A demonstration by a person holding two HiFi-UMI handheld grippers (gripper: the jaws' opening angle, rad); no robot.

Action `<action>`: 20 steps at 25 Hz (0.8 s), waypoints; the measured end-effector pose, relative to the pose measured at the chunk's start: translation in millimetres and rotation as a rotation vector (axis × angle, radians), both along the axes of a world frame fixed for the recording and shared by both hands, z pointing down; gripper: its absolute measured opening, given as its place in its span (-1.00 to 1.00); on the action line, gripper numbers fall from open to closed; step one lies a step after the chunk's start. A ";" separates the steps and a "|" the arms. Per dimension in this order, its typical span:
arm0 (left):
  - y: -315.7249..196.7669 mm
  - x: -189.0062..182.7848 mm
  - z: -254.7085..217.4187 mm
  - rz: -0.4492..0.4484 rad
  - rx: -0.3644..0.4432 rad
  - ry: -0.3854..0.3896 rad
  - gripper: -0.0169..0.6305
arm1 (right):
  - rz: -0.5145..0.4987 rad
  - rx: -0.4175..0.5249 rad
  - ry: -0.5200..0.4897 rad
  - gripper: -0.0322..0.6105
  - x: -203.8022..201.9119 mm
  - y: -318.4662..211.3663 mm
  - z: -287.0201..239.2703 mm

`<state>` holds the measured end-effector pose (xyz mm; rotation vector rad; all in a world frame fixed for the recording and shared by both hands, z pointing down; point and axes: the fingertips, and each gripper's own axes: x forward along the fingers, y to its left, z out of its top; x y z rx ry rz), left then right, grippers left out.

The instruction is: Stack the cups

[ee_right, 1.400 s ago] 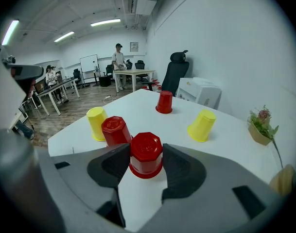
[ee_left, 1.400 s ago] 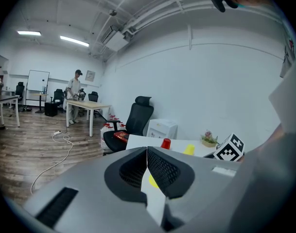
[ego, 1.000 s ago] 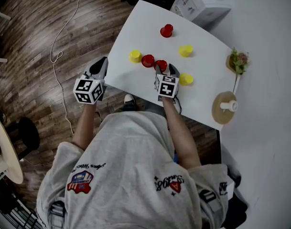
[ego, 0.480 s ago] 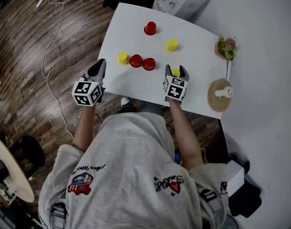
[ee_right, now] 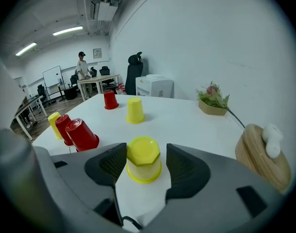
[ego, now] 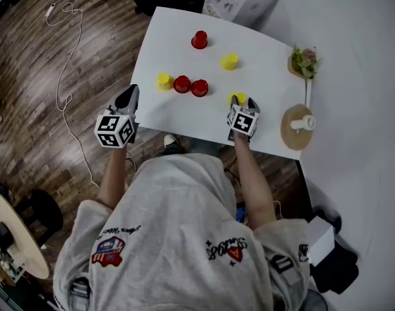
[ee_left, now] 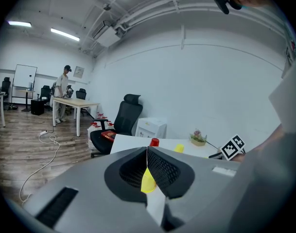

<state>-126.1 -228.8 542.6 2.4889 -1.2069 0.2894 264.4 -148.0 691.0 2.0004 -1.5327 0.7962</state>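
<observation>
left tongs [ee_left: 147, 152]: pressed together | right tongs [ee_right: 145, 152]: spread around upside-down yellow cup [ee_right: 143, 165], apparently not touching it

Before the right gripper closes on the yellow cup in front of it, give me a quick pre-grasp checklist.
1. Right gripper jaws apart: ok.
2. Yellow cup between the jaws, upside down on the table: ok.
3. Cup centred in the gap: not ok. It sits close to the pad on the right gripper view's left, with a gap at the other pad.
4. Near pad already touching the cup: cannot tell.
5. Nearest red cup clear of the jaws: ok, it stands apart to the side.
6. Left gripper out of the way: ok. It is shut, at the table's near edge, away from the cups.
</observation>
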 end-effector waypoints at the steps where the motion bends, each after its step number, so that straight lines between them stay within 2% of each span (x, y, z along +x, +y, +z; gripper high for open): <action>1: 0.4 -2.3 0.3 -0.003 -0.002 0.000 -0.93 | 0.008 -0.005 0.007 -0.12 2.2 1.2 1.8; 3: 1.3 -6.4 1.6 -0.010 -0.005 -0.001 -0.93 | 0.008 0.006 0.024 -0.22 3.7 -0.3 -0.1; 6: 3.5 -11.8 2.9 -0.019 -0.006 -0.002 -0.93 | -0.015 0.051 0.029 -0.23 -1.5 -6.3 -7.9; 10: 5.8 -16.8 4.5 -0.029 -0.007 0.002 -0.93 | -0.097 0.145 0.061 -0.23 -23.0 -30.5 -41.9; 15: 9.8 -20.9 2.9 -0.045 -0.002 0.008 -0.93 | -0.242 0.259 0.049 -0.23 -79.2 -68.9 -94.8; 20: 13.7 -33.1 4.1 -0.075 -0.002 0.009 -0.93 | -0.424 0.302 0.011 -0.23 -153.5 -94.5 -118.7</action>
